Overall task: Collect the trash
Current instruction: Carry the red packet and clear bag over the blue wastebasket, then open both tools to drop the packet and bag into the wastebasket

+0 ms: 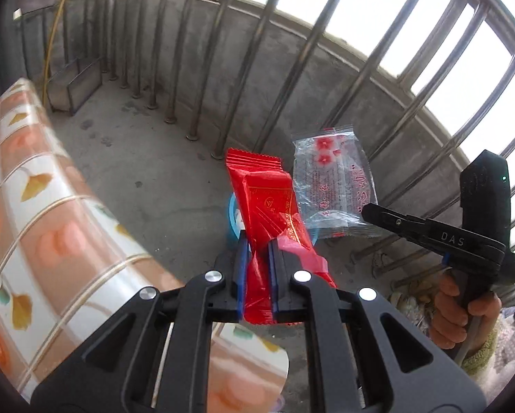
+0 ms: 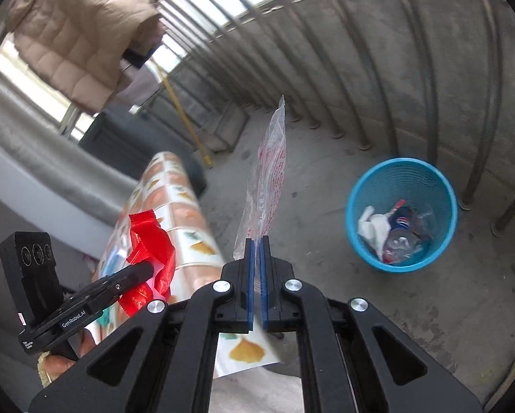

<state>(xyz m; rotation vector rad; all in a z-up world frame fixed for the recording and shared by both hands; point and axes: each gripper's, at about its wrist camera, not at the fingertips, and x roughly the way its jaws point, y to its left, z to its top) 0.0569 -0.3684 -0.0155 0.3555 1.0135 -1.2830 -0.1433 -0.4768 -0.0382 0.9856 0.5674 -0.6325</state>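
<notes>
Left tongs [image 1: 257,258] clamping red wrapper [image 1: 271,206], right tongs [image 2: 256,261] clamping clear wrapper [image 2: 267,179], bin [image 2: 402,265] contents right-view only

Bare concrete floor [image 2: 326,227] around the blue bin [image 2: 400,265]; table edge [image 2: 174,199] left, metal railing [image 2: 429,103] close behind.

bin [image 1: 232,214]: mostly hidden behind red wrapper [image 1: 271,220] | worktop [image 1: 50,206]: blurred, cut by left edge | bin contents [image 2: 395,234]: jumbled, partly unidentifiable | clear wrapper [image 1: 333,186] print: too small to read
</notes>
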